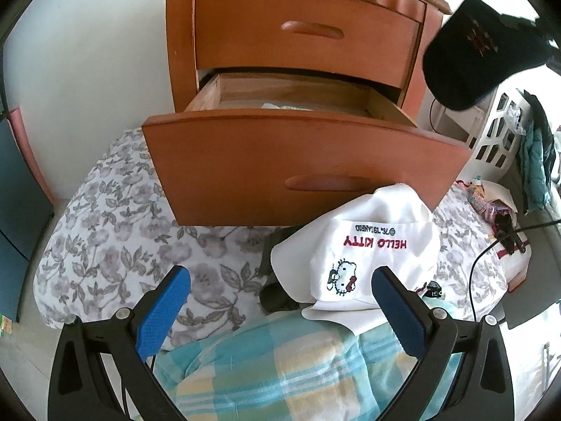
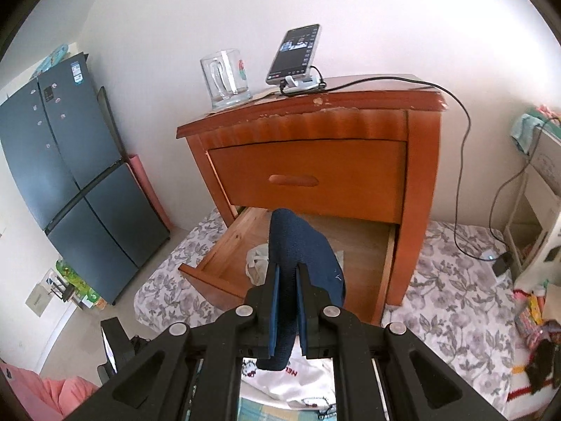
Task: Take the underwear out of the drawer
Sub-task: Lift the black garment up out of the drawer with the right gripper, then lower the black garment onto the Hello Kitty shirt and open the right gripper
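Navy underwear lifted clear of the bottom drawer

Left wrist view: my left gripper (image 1: 280,301) hangs spread and empty over the Hello Kitty garment (image 1: 364,249); the navy underwear (image 1: 470,52) dangles above the open drawer (image 1: 301,165).
Right wrist view: my right gripper (image 2: 286,282) is clamped on that navy underwear (image 2: 301,245). It looks light, soft and floppy, so I'd judge a pinch on a bunched fold safest.
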